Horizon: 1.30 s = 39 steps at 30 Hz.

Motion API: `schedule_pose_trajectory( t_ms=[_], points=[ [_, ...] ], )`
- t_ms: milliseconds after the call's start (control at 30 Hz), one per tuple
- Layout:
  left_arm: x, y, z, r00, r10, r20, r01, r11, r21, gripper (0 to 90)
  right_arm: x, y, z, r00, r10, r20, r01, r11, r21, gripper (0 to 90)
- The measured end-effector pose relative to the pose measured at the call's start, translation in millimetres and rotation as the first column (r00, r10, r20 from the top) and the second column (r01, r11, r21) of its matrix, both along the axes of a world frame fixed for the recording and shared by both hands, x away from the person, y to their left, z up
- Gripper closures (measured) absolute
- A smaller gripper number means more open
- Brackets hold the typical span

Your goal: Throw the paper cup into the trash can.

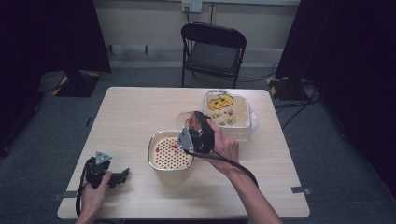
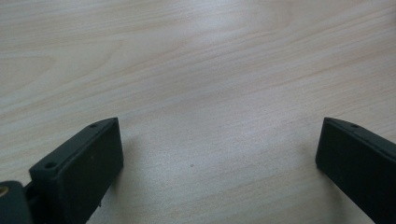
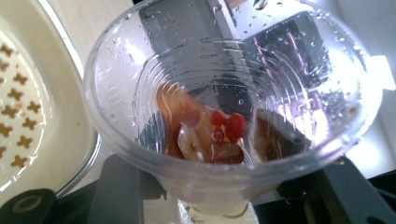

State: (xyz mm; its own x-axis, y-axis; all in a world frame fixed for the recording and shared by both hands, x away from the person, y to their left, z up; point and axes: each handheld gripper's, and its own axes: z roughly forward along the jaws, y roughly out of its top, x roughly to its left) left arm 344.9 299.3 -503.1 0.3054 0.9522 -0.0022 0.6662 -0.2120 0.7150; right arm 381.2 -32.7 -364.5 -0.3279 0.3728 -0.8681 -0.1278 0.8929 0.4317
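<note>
The right gripper (image 1: 194, 127) is holding a clear, thin plastic cup with fine rings around its wall (image 3: 224, 107). Its two black jaws are squeezed onto the lower part of the cup, one on each side. The cup is tipped over on its side, with its mouth toward the strainer bowl. It hangs above the table, at about 1 o'clock from the round cream strainer bowl with the shiny metal rim (image 1: 154, 158).

The cup looks very light and bendy. Squeeze too hard and it would likely crush. It is wet with drops inside, so it could also slip. Holding it low, near the base where it is stiffer, looks like the best spot.

A few wet red and pale bits of food (image 3: 215, 133) stick to the bottom of the cup. They look soft and slimy, so they may cling and need a shake.

The strainer bowl has a flat insert full of small cross-shaped holes, with a few red bits on it. At 1 o'clock from it sits a square see-through plastic tub with a yellow drawing (image 1: 228, 114).

The left gripper (image 1: 123, 175) rests on the pale, smooth wooden table (image 2: 210, 70) at about 8 o'clock from the strainer bowl. Its jaws are wide apart with nothing in them.
</note>
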Motion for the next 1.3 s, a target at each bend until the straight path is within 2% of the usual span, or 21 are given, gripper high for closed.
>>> schedule_pose_trajectory(
  t_ms=[33,133,167,367,467,533,567,633,767,800,867,900,967,1000,1033,1067,1100,1200,1233,1267,1300],
  points=[
    [0.0,0.0,0.0,1.0000,0.000,0.000,0.000,1.0000,0.000,0.3,0.0,0.0,0.0,1.0000,0.000,0.000,0.000,1.0000,0.000,48.5],
    [0.0,0.0,0.0,1.0000,0.000,0.000,0.000,1.0000,0.000,0.3,0.0,7.4,-7.3,0.9994,0.001,0.036,0.003,0.9942,-0.107,48.7],
    [0.0,0.0,0.0,1.0000,0.000,0.000,0.000,1.0000,0.000,0.3,0.0,7.4,-7.3,0.9994,0.001,0.036,0.003,0.9942,-0.107,48.7],
    [0.0,0.0,0.0,1.0000,0.000,0.000,0.000,1.0000,0.001,0.3,1.0,12.2,-10.6,0.9939,0.005,0.110,0.024,0.9655,-0.259,49.1],
    [0.0,0.1,0.0,1.0000,-0.002,-0.001,0.002,1.0000,-0.001,0.3,0.7,12.5,-10.2,0.9921,0.005,0.125,0.032,0.9564,-0.290,49.1],
    [0.0,0.0,0.0,1.0000,0.000,0.000,0.000,1.0000,0.000,0.3,-1.1,14.8,-11.4,0.9859,0.006,0.167,0.055,0.9328,-0.356,49.2],
    [0.0,0.1,0.0,1.0000,-0.001,0.000,0.001,1.0000,0.000,0.3,-1.1,14.8,-11.4,0.9859,0.006,0.167,0.055,0.9328,-0.356,49.2],
    [0.0,0.1,0.1,1.0000,-0.002,-0.001,0.002,1.0000,0.000,0.3,-4.0,16.9,-12.8,0.9799,0.020,0.199,0.063,0.9128,-0.404,49.7],
    [0.0,0.1,0.0,1.0000,-0.002,-0.001,0.002,1.0000,-0.001,0.3,-6.3,18.1,-12.7,0.9747,0.032,0.221,0.067,0.9021,-0.426,49.8],
    [-0.1,0.1,0.1,1.0000,-0.001,0.000,0.001,1.0000,-0.002,0.3,-7.2,18.7,-12.5,0.9710,0.038,0.236,0.075,0.8889,-0.452,49.9],
    [0.0,0.0,0.0,1.0000,0.000,0.000,0.000,1.0000,-0.001,0.3,-7.9,19.7,-12.0,0.9665,0.049,0.252,0.078,0.8792,-0.470,49.9],
    [0.0,0.1,0.1,1.0000,-0.002,0.000,0.002,1.0000,-0.001,0.3,-7.9,19.7,-12.0,0.9665,0.049,0.252,0.078,0.8792,-0.470,49.9],
    [0.0,0.0,0.0,1.0000,0.000,0.000,0.000,1.0000,0.000,0.3,-10.2,21.7,-10.7,0.9556,0.067,0.287,0.089,0.8621,-0.499,50.1],
    [0.0,0.0,0.0,1.0000,0.000,0.000,0.000,1.0000,0.000,0.3,-10.2,21.7,-10.7,0.9556,0.067,0.287,0.089,0.8621,-0.499,50.1],
    [0.0,0.2,0.1,1.0000,-0.003,0.000,0.003,1.0000,-0.001,0.3,-11.1,22.5,-10.0,0.9511,0.075,0.299,0.093,0.8552,-0.510,50.1],
    [0.0,0.0,0.0,1.0000,0.000,0.001,0.000,1.0000,-0.001,0.3,-13.2,23.6,-9.6,0.9458,0.089,0.312,0.095,0.8436,-0.528,50.2],
    [0.0,0.0,0.0,1.0000,0.000,0.001,0.000,1.0000,-0.001,0.3,-13.2,23.6,-9.6,0.9458,0.089,0.312,0.095,0.8436,-0.528,50.2],
    [0.0,0.0,0.0,1.0000,0.000,0.000,0.000,1.0000,0.001,0.3,-16.0,25.5,-11.7,0.9354,0.109,0.336,0.105,0.8229,-0.558,50.3],
    [0.0,0.0,0.0,1.0000,0.000,0.000,0.000,1.0000,0.001,0.3,-16.0,25.5,-11.7,0.9354,0.109,0.336,0.105,0.8229,-0.558,50.3],
    [0.0,0.0,0.0,1.0000,0.000,0.000,0.000,1.0000,-0.001,0.3,-17.1,26.6,-14.1,0.9241,0.127,0.360,0.120,0.7982,-0.590,50.3],
    [0.0,0.2,0.1,1.0000,-0.003,0.000,0.003,1.0000,0.000,0.3,-18.1,26.9,-15.8,0.9205,0.127,0.369,0.131,0.7911,-0.598,50.3]
  ],
)
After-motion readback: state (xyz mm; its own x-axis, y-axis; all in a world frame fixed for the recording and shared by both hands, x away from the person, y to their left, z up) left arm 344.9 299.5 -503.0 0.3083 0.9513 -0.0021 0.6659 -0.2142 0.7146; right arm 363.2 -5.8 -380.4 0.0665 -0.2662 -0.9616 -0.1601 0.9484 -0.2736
